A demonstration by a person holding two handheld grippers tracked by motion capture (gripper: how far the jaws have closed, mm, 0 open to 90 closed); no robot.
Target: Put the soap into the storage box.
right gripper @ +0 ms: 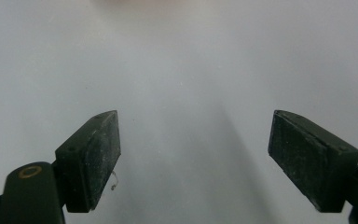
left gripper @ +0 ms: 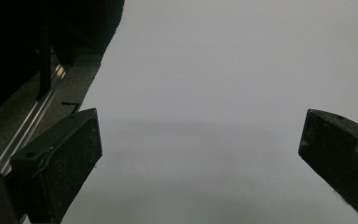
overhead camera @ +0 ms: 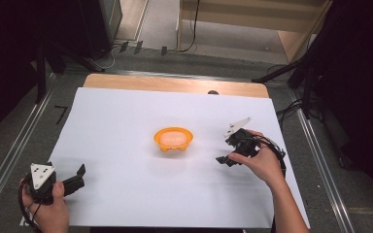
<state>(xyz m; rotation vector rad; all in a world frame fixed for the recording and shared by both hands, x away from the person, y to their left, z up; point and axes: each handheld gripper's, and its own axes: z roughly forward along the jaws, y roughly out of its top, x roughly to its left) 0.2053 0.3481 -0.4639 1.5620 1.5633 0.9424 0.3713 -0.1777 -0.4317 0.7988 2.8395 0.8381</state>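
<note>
Orange plastic marked the one thing on the sheet: a small bowl sat near the middle of the white paper that covered the wooden table, with something pale inside it that we could not make out. We held our right gripper to the right of the bowl, near it but apart from it, its jaws pointing toward the bowl's side of the sheet. In the right gripper view those jaws stood wide apart with bare white paper between them and nothing in their hold; the pads touched no object. A faint pale blur lay at the top edge of that view, too soft for us to name.

Our left gripper rested at the near left corner of the paper, well apart from the bowl. In the left gripper view its jaws also stood wide open over bare paper, holding nothing, with the dark floor and a metal rail off to the left.
</note>
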